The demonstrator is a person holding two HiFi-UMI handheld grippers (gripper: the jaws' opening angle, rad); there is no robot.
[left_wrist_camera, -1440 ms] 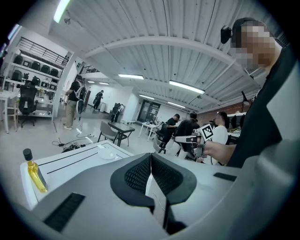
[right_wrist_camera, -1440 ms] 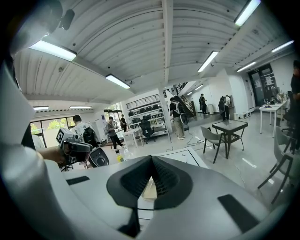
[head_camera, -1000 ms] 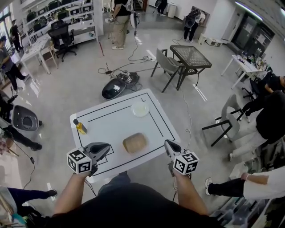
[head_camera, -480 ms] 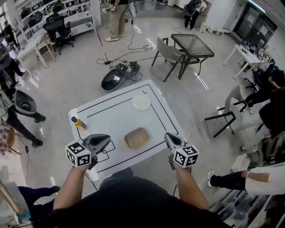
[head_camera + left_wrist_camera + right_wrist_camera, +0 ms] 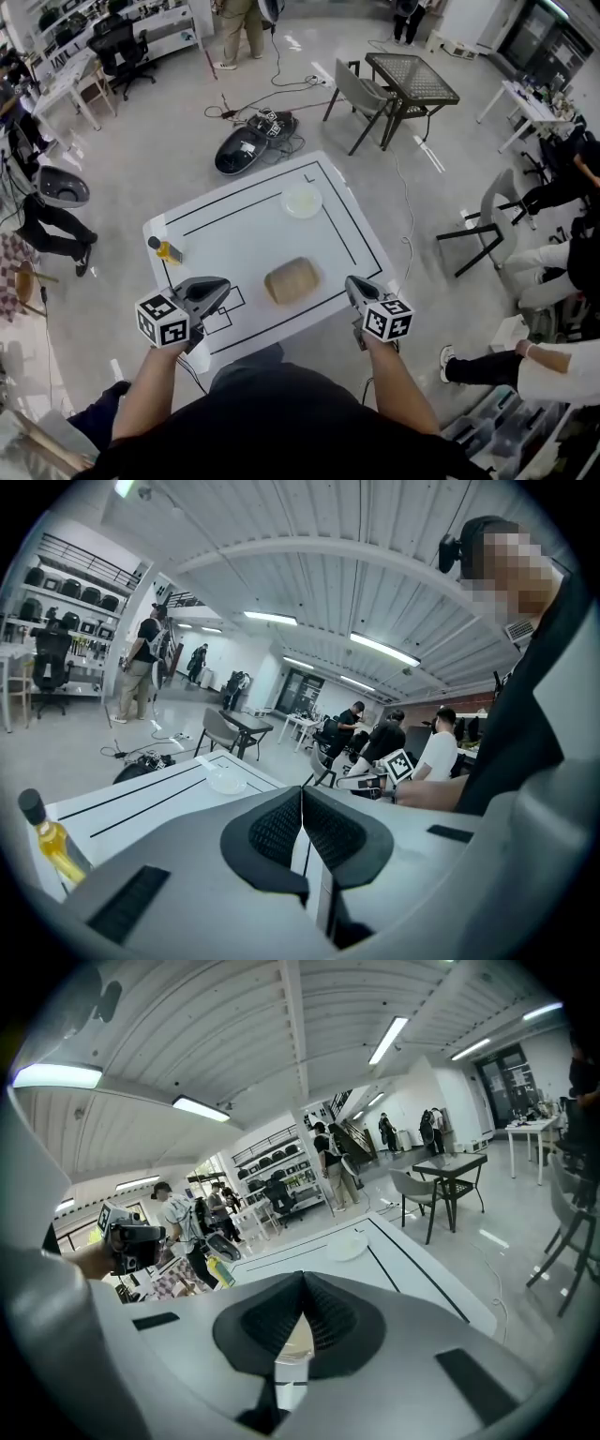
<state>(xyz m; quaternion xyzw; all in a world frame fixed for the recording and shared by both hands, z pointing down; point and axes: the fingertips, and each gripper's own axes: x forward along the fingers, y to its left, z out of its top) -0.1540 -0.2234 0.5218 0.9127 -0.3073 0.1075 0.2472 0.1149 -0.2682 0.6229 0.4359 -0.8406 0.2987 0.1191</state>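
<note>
Bread loaf [image 5: 292, 280] flat on the white table [image 5: 253, 234], inside the black taped outline [image 5: 349, 236], between the two grippers and a little ahead of both, touched by neither. Left gripper [image 5: 223, 285] hovering over the table's near edge, the loaf ahead and to its right, jaws pressed together along one seam, clamping nothing. Right gripper [image 5: 351, 284] at the near right corner, the loaf ahead and to its left, jaws likewise closed tip to tip and empty, with only a tan sliver showing through the gap below the tips, probably the loaf beyond.

Upright oil bottle [image 5: 166, 249] ahead of the left gripper and slightly to its left, close to the table's side edge. Pale plate [image 5: 302, 201] well ahead of both grippers, at the far end of the outline. Beyond the table, a grey chair [image 5: 358, 96], a mesh-top table [image 5: 412, 78] and cables [image 5: 277, 70] across the floor.

Likely trouble:
- **Shoving or denting the loaf:** instead of taking it cleanly, on any descent with jaws shut as now.
- **Crushing it:** a soft-looking loaf, so vulnerable to a hard pinch.
- **Sliding it off the table:** the loaf is not far from the near edge, so at risk from a pull toward the person.
- **Toppling the bottle and spilling the oil:** from a careless forward sweep of the left gripper, with the bottle so near its path.
</note>
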